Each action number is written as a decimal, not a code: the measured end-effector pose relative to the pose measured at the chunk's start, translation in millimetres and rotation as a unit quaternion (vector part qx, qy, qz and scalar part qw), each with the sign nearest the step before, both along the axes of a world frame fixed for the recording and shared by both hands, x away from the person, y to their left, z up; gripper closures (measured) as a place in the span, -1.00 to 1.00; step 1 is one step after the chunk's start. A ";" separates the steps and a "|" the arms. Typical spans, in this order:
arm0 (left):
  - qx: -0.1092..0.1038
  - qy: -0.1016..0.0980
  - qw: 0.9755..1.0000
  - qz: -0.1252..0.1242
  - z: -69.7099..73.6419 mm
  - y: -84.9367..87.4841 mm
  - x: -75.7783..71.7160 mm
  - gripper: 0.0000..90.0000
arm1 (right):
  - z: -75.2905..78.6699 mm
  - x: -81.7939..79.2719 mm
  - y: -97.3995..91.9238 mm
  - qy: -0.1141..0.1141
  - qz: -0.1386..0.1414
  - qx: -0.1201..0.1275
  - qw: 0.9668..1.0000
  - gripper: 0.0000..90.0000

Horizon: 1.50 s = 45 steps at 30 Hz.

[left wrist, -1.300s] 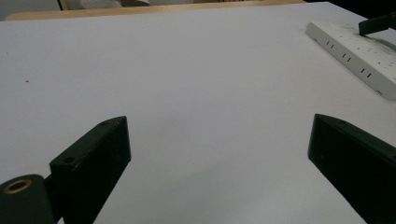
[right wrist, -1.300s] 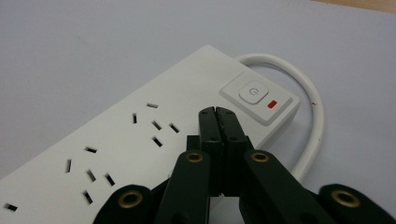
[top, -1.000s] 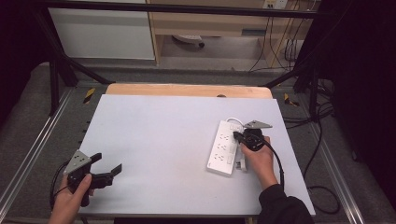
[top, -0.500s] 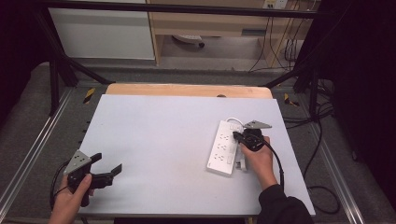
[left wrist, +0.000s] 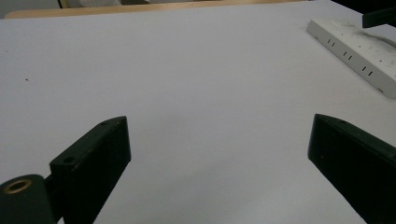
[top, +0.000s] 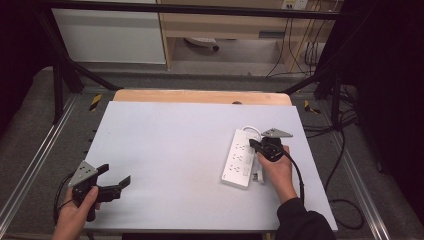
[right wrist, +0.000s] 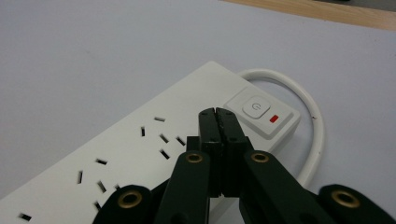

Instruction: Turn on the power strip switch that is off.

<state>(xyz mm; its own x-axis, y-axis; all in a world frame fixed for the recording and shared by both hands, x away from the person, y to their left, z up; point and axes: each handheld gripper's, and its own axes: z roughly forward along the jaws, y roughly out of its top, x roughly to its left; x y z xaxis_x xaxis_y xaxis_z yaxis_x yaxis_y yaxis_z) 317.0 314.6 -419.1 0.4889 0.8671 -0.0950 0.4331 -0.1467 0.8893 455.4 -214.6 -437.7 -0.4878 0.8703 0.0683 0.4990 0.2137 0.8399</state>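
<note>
Nothing has moved (grippers, power strip point(top: 241, 158) alike).

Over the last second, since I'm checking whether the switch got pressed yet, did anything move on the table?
Nothing visibly changed. The right gripper stays shut, empty, its tips just short of the switch on the power strip. The left gripper stays open at the table's near left corner.

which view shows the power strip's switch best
The right gripper view: the switch sits close up just beyond the shut right hand-held gripper, its power symbol and red mark plain. The high view gives the whole power strip small, the switch indistinct; the left gripper view catches a socket end.
</note>
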 end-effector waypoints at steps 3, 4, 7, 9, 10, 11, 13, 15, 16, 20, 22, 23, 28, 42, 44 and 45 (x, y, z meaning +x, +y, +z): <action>0.000 0.000 1.000 0.000 0.0 0.1 -0.1 -0.87 | 0.6 0.0 -0.7 -0.002 0.000 0.000 1.000 1.00; 0.000 0.000 1.000 0.000 -0.1 0.0 0.0 -0.87 | 0.9 0.0 -0.6 -0.003 -0.003 0.003 1.000 1.00; -0.001 0.001 1.000 0.000 -0.1 0.2 -0.1 -0.87 | 2.2 -0.3 -1.5 -0.005 -0.004 0.008 1.000 0.98; -0.001 0.002 1.000 -0.001 -0.1 0.2 -0.1 -0.87 | 2.7 -0.4 -2.0 -0.007 -0.006 0.009 1.000 0.97; -0.001 0.001 1.000 0.000 -0.1 0.1 -0.1 -0.87 | 2.8 -0.4 -2.1 -0.007 -0.007 0.010 1.000 0.96; -0.001 0.001 1.000 0.000 -0.1 0.1 -0.1 -0.87 | 3.0 -0.3 -2.5 -0.007 -0.007 0.010 1.000 0.96; -0.001 0.001 1.000 0.000 -0.1 0.2 -0.1 -0.87 | 3.3 -0.1 -2.8 -0.010 -0.006 0.011 1.000 0.94; -0.001 0.001 1.000 0.000 -0.1 0.3 -0.1 -0.87 | 3.9 -0.4 -2.8 -0.009 -0.007 0.012 1.000 0.92; -0.001 0.001 1.000 0.000 -0.1 0.3 -0.1 -0.87 | 4.1 -0.4 -2.7 -0.011 -0.007 0.013 1.000 0.91; 0.000 0.000 1.000 0.000 -0.1 0.3 -0.2 -0.87 | 5.6 -0.7 -2.5 -0.014 -0.008 0.018 1.000 0.85; -0.001 0.000 1.000 0.000 0.0 0.4 -0.2 -0.87 | 6.2 -0.9 -2.7 -0.015 -0.008 0.019 1.000 0.83; -0.001 0.001 1.000 0.000 0.0 0.4 -0.3 -0.87 | 6.7 -1.1 -2.7 -0.016 -0.007 0.019 1.000 0.82; -0.001 0.001 1.000 -0.001 0.0 0.3 -0.3 -0.87 | 8.8 -1.6 -3.0 -0.021 -0.009 0.025 0.999 0.76; -0.001 0.000 1.000 0.000 0.1 0.6 -0.6 -0.87 | 14.1 -3.0 -4.3 -0.029 -0.017 0.034 0.999 0.54; -0.001 0.000 1.000 0.000 0.0 0.6 -0.6 -0.87 | 15.3 -3.3 -4.9 -0.031 -0.019 0.036 0.999 0.50; -0.002 0.000 1.000 0.000 0.0 0.6 -0.5 -0.87 | 15.7 -3.4 -5.2 -0.032 -0.020 0.036 0.999 0.48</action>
